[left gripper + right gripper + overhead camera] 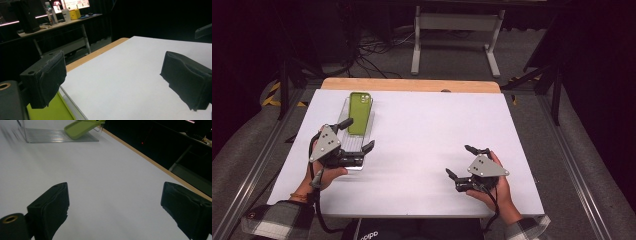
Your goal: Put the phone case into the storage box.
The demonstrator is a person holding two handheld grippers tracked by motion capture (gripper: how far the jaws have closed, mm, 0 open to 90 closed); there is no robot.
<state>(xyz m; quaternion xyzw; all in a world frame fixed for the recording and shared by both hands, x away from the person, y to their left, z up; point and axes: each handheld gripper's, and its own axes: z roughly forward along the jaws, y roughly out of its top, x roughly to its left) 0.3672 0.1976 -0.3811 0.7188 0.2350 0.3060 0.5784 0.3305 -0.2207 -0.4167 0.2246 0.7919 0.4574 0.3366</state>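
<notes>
A green phone case (359, 112) lies in a clear plastic tray (368, 131) on the left part of the white table (432, 135). My left gripper (360, 134) hovers over the tray's near end, open, its jaws straddling the tray with nothing between them. In the left gripper view a strip of the green case (53, 111) and the tray's rim (71, 106) show under the left jaw. My right gripper (461, 160) rests open near the front right of the table, holding nothing. The right gripper view shows the green case (81, 128) propped in the ribbed tray (50, 135) far ahead.
A wooden strip (412, 85) runs along the table's far edge. Beyond it stand a white desk frame (456, 30) and cables on the floor. A bench with bottles and a yellow box (73, 13) appears in the left gripper view. Metal rails flank the table.
</notes>
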